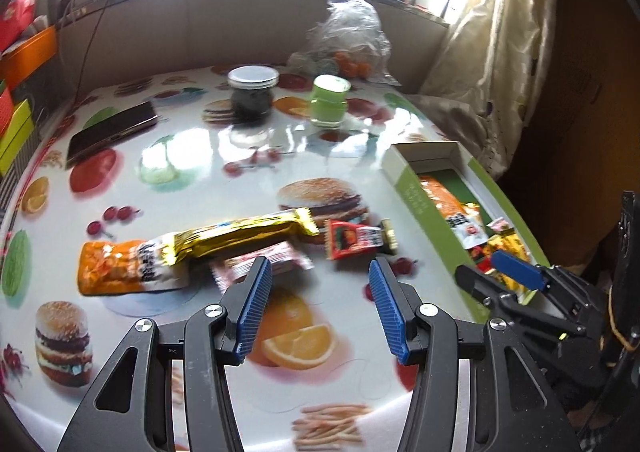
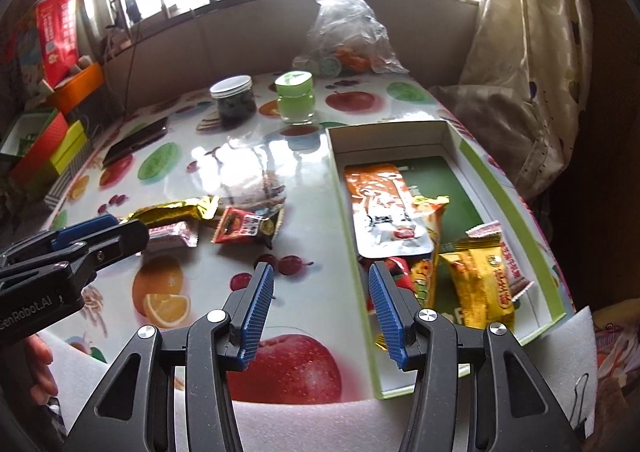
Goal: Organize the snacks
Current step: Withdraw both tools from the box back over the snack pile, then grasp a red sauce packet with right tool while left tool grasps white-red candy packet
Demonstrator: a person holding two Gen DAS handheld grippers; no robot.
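Loose snacks lie on the fruit-print table: an orange packet point(image 1: 120, 266), a gold bar point(image 1: 240, 234) across it, a pink packet point(image 1: 264, 262) and a red packet point(image 1: 356, 240). My left gripper point(image 1: 320, 272) is open and empty just in front of the pink packet. A green-edged open box point(image 2: 352, 179) holds several packets, among them an orange-and-white pouch point(image 2: 384, 211) and a yellow packet point(image 2: 480, 284). My right gripper point(image 2: 320, 276) is open and empty, straddling the box's near left wall. The gold bar point(image 2: 172, 209) and red packet point(image 2: 244, 228) also show in the right wrist view.
A dark jar with a white lid point(image 1: 252, 95), a green jar point(image 1: 330, 99), a clear plastic bag point(image 1: 348, 35) and a black phone point(image 1: 112, 131) stand toward the table's far side. Coloured boxes point(image 2: 52, 139) are stacked at the left. A curtain point(image 1: 492, 43) hangs at the right.
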